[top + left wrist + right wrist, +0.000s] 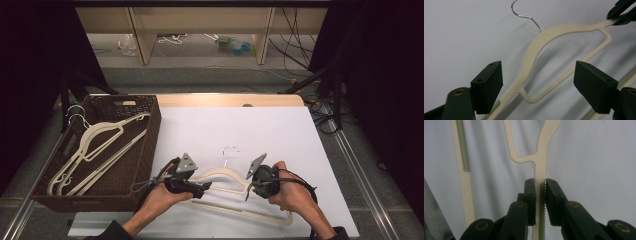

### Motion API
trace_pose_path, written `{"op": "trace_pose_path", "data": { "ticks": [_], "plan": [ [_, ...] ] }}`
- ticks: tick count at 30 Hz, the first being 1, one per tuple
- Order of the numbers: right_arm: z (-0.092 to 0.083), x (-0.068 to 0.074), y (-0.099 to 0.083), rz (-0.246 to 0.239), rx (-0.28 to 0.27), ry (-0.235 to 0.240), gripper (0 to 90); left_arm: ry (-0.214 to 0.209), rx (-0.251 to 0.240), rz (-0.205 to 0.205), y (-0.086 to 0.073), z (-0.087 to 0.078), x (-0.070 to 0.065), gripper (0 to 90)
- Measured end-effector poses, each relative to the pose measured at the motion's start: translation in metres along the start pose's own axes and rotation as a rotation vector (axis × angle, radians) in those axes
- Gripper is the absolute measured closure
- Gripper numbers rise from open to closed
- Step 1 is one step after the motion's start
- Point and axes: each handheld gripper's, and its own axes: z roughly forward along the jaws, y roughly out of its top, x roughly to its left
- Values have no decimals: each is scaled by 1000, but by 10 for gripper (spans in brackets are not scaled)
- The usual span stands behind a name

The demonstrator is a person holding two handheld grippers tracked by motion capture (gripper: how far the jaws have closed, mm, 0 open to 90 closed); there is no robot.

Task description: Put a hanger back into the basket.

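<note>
A cream plastic hanger [222,173] with a wire hook [231,150] lies on the white table [240,130] near its front edge. My right gripper [248,190] is shut on one arm of the hanger [541,157], pads pressed on both sides of my right gripper [539,185]. My left gripper [206,187] is at the opposite arm. In the left gripper view my left gripper [536,80] stands open, and the hanger's arm [531,57] runs between the jaws without touching the pads. The right gripper [621,12] shows at that view's top right, clamped on the far arm.
A brown wicker basket [150,145] stands at the table's left and holds several cream hangers [100,145], their hooks over its far left rim. The hanger's ridged bottom bar [464,157] lies beside my right gripper. White tabletop stretches behind and to the right.
</note>
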Motion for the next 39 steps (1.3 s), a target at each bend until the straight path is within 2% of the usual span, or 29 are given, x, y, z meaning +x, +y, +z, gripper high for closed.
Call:
{"op": "trace_pose_path", "data": {
  "ticks": [2, 4, 6, 7, 8, 11, 12, 15, 16, 17, 18, 19, 21, 22, 23, 29, 34, 36, 38, 39],
  "plan": [
    [-1, 1, 1, -11, -4, -3, 802, -8, 29, -27, 4, 14, 4, 267],
    [-2, 2, 1, -10, -6, -6, 802, -5, 41, -17, 6, 18, 5, 275],
    [-3, 3, 1, -18, -11, -7, 803, -18, 68, 15, 11, 29, 5, 297],
    [-3, 3, 1, -18, -11, -7, 803, -18, 68, 15, 11, 29, 5, 302],
    [-5, 4, 1, -16, -14, -6, 802, -42, 89, 33, 13, 34, 4, 315],
    [-6, 4, 1, -15, -14, -7, 802, -46, 102, 44, 14, 38, 4, 331],
    [-6, 4, 1, -20, -16, -4, 802, -51, 110, 60, 16, 41, 4, 369],
    [-6, 5, 1, -25, -18, -2, 802, -58, 115, 67, 17, 43, 4, 417],
    [-6, 5, 1, -29, -19, -1, 802, -78, 122, 88, 19, 44, 5, 461],
    [-6, 5, 1, -29, -19, -1, 802, -78, 122, 88, 19, 44, 5, 490],
    [-7, 5, 1, -29, -21, -3, 802, -99, 131, 87, 19, 44, 5, 490],
    [-7, 6, 2, -37, -22, 0, 802, -122, 171, 155, 21, 44, 9, 528],
    [-7, 6, 2, -40, -23, 4, 801, -134, 169, 152, 21, 44, 9, 595],
    [-8, 7, 2, -49, -27, 5, 802, -144, 172, 171, 22, 43, 9, 614],
    [-8, 7, 2, -49, -27, 5, 802, -144, 172, 171, 22, 43, 9, 626],
    [-12, 8, 2, -74, -42, -3, 802, -174, 178, 200, 25, 34, 11, 663],
    [-18, 6, -1, -86, -69, 3, 804, -191, 154, 226, 31, 20, 11, 688],
    [-18, 6, -1, -82, -72, 0, 804, -203, 117, 189, 32, 15, 8, 692],
    [-21, 5, -1, -91, -77, 0, 807, -214, 124, 213, 35, 7, 7, 701],
    [-24, 6, -2, -90, -87, -2, 811, -223, 84, 190, 37, 1, 3, 709]
  ]
}}
